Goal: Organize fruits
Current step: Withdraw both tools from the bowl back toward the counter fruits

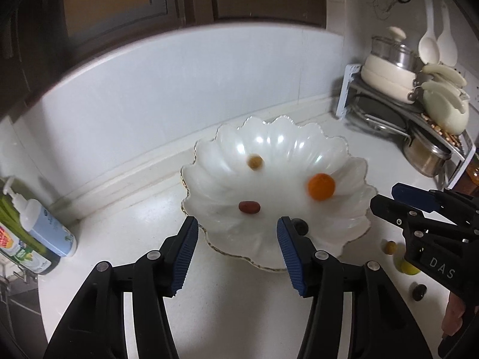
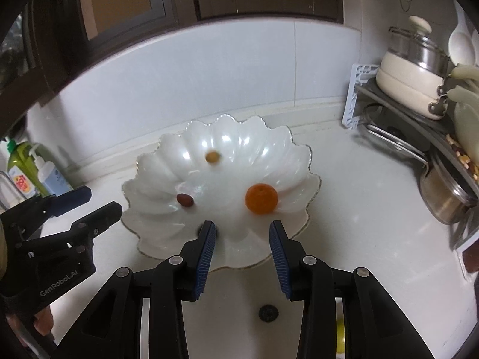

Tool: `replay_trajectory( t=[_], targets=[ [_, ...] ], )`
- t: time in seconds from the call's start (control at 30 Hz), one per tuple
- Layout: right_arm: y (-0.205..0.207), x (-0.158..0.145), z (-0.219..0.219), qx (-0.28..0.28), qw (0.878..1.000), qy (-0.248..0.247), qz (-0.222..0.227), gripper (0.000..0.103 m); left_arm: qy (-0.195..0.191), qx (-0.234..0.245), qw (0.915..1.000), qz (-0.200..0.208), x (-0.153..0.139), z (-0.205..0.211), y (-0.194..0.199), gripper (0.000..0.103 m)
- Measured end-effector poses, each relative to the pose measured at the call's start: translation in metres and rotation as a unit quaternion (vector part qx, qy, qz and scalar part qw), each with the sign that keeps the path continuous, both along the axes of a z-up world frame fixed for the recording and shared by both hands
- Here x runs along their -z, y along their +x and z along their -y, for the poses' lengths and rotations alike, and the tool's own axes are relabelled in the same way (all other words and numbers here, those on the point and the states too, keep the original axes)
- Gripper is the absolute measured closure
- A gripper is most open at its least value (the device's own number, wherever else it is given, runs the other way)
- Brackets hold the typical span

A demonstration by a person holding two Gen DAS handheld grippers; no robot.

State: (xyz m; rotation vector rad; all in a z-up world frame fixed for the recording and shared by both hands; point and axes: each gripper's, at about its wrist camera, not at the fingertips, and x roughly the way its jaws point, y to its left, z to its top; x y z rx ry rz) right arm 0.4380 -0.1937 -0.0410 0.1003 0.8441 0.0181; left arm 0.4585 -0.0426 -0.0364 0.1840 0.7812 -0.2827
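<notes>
Resting inside the scalloped white bowl (image 1: 353, 209) are one orange (image 1: 321, 186), one red date (image 1: 249, 207), one tan fruit (image 1: 255, 162); left gripper (image 1: 238, 251) and right gripper (image 2: 242, 254) both hover spread, empty, at its near rim.

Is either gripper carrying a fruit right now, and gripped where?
Nothing is held. The left gripper and right gripper both hang over the bowl with jaws apart and nothing between them.
</notes>
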Motion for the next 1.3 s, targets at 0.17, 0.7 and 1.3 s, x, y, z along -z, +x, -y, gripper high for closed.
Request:
replay_trajectory(
  t=[0.17, 0.7, 1.3],
  targets=[
    [-0.024, -0.015, 0.005, 0.002, 1.0, 0.013, 0.02, 0.064, 0.006, 0.009, 0.9993, 0.036, -0.019, 0.006, -0.028, 0.048],
    [-0.101, -0.047, 0.042, 0.039, 0.997, 0.003, 0.063, 0.064, -0.032, 0.049, 0.9971, 0.05, -0.045, 0.035, -0.093, 0.048],
    [-0.157, -0.041, 0.077, 0.041, 0.998, 0.006, 0.057, 0.064, -0.023, 0.063, 0.9966, 0.048, -0.035, 0.072, -0.15, 0.048]
  ],
)
